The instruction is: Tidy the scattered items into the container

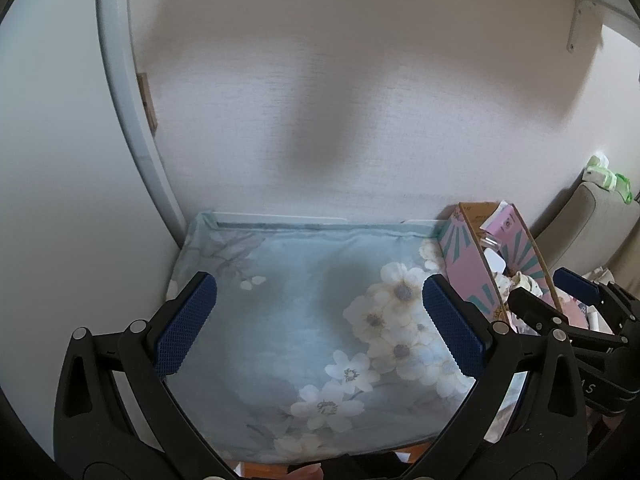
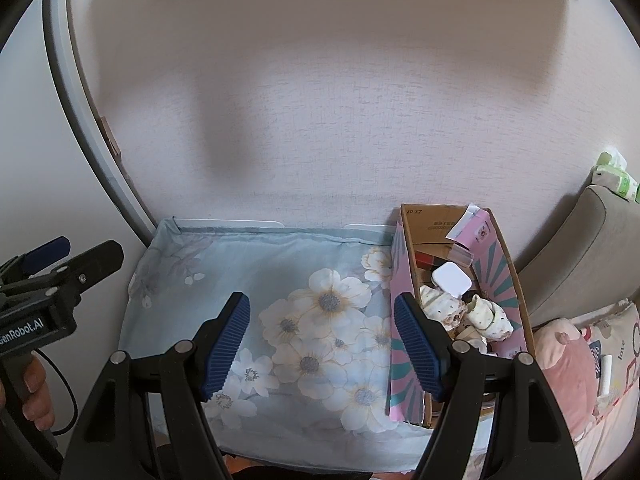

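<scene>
Both open, empty tongs, left [image 1: 320,324] and right [image 2: 322,344], hover over bare cloth [image 2: 248,280]; the box [image 2: 404,320] lies right, its length running near-to-far, closest to the right tongs.

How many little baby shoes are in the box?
2. Both sit inside the cardboard box, near its front end: one baby shoe on the left, the other baby shoe right beside it. More could be hidden underneath.

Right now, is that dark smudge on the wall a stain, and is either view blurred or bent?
Left wrist view: soft grey shadow on the white textured wall, not a stain; picture slightly hazy. Right wrist view: same shadow, sharper image; fisheye bends the white door frame, corners black.
</scene>
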`<action>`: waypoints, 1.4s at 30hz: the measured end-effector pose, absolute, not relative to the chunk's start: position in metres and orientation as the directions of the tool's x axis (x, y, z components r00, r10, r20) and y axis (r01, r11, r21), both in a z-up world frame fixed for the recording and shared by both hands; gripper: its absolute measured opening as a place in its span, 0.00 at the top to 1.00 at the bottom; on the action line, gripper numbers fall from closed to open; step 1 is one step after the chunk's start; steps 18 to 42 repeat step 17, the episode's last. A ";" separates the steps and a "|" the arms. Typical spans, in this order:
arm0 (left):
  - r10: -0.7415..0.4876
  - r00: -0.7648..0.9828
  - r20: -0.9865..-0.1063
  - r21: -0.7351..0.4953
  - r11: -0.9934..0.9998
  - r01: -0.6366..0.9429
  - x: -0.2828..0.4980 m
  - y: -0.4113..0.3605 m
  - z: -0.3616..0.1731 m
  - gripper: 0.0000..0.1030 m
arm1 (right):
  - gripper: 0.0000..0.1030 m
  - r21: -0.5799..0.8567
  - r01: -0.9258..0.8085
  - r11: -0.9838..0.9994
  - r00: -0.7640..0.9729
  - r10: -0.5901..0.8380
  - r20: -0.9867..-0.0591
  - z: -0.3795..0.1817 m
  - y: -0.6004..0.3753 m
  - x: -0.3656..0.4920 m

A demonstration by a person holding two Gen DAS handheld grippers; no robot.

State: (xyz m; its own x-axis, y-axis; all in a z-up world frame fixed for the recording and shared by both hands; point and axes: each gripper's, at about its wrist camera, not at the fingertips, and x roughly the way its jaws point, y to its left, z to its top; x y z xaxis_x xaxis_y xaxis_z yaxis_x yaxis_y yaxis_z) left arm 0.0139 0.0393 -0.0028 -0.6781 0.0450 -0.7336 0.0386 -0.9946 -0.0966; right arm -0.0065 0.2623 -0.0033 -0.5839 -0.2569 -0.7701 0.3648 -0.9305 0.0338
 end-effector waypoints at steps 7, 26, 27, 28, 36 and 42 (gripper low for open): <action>0.043 -0.688 -0.725 -0.095 -0.995 0.039 0.014 0.039 -0.001 0.00 | 0.32 0.037 0.371 -0.928 -0.583 -0.263 -0.768 -0.003 0.264 -0.008; 0.042 -0.678 -0.734 -0.096 -0.994 0.042 0.014 0.037 -0.001 0.00 | 0.32 0.042 0.387 -0.921 -0.582 -0.279 -0.764 -0.003 0.262 -0.009; 0.042 -0.678 -0.734 -0.096 -0.994 0.042 0.014 0.037 -0.001 0.00 | 0.32 0.042 0.387 -0.921 -0.582 -0.279 -0.764 -0.003 0.262 -0.009; 0.042 -0.678 -0.734 -0.096 -0.994 0.042 0.014 0.037 -0.001 0.00 | 0.32 0.042 0.387 -0.921 -0.582 -0.279 -0.764 -0.003 0.262 -0.009; 0.042 -0.678 -0.734 -0.096 -0.994 0.042 0.014 0.037 -0.001 0.00 | 0.32 0.042 0.387 -0.921 -0.582 -0.279 -0.764 -0.003 0.262 -0.009; 0.042 -0.678 -0.734 -0.096 -0.994 0.042 0.014 0.037 -0.001 0.00 | 0.32 0.042 0.387 -0.921 -0.582 -0.279 -0.764 -0.003 0.262 -0.009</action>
